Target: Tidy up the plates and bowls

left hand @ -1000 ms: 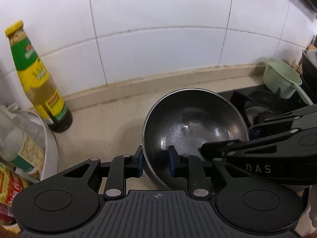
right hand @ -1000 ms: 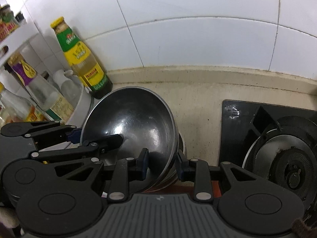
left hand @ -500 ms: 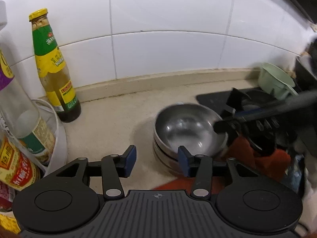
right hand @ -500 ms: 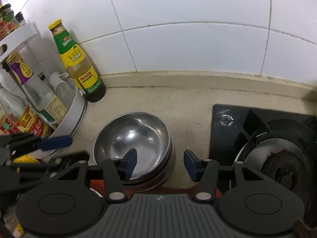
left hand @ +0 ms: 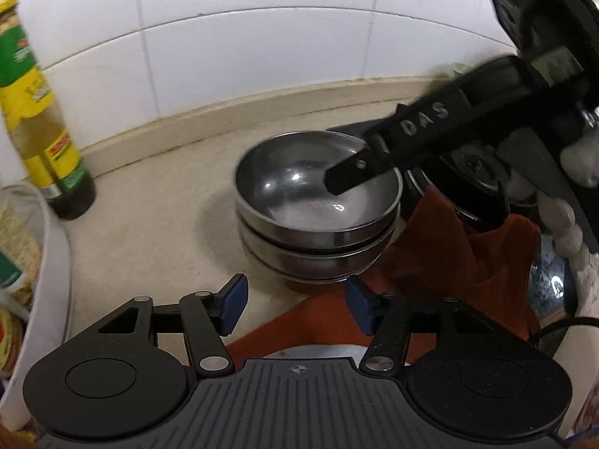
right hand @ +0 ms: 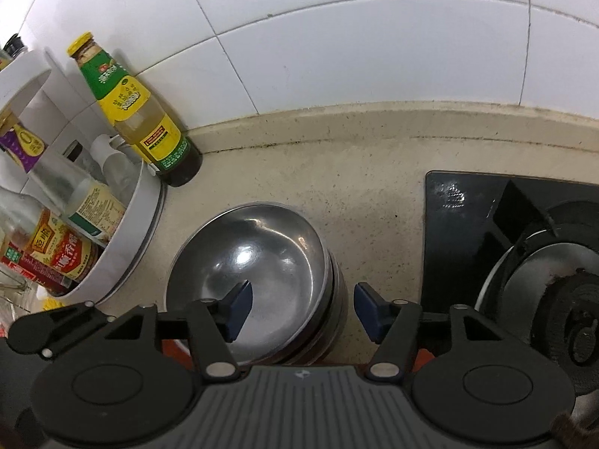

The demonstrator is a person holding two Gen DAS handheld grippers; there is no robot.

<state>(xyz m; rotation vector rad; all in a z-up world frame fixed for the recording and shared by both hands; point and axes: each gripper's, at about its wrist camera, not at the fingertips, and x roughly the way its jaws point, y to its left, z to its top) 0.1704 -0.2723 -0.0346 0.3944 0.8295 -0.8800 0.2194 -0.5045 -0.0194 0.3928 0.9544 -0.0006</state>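
Now the tiled wall (right hand: 337, 56) fills the back, with the beige counter (right hand: 355, 194) running below it. On that counter, at my right, sits the black stove (right hand: 524, 262); at my left stands the white round rack (right hand: 123, 232) crowded with bottles. Just beside the rack, against the wall, is the green-and-yellow bottle (right hand: 138, 112), upright and apart from the bowls.

The bowls (right hand: 254, 273) are steel, nested in a stack (left hand: 318, 224) on the counter between rack and stove, the top one sitting level inside the others. Some red cloth (left hand: 449, 247) lies at the near side of the stack, toward the stove.

My right gripper (right hand: 299, 310) hangs over the near rim of the stack, released: its jaws have just been opening, one blue pad above the top bowl's inside and the other outside the rim, neither pressing on metal. My left gripper (left hand: 295, 308) is also released, its jaws likewise just opened, held short of the stack with only counter and cloth between the pads. In the left view my right gripper's finger crosses above the top bowl.
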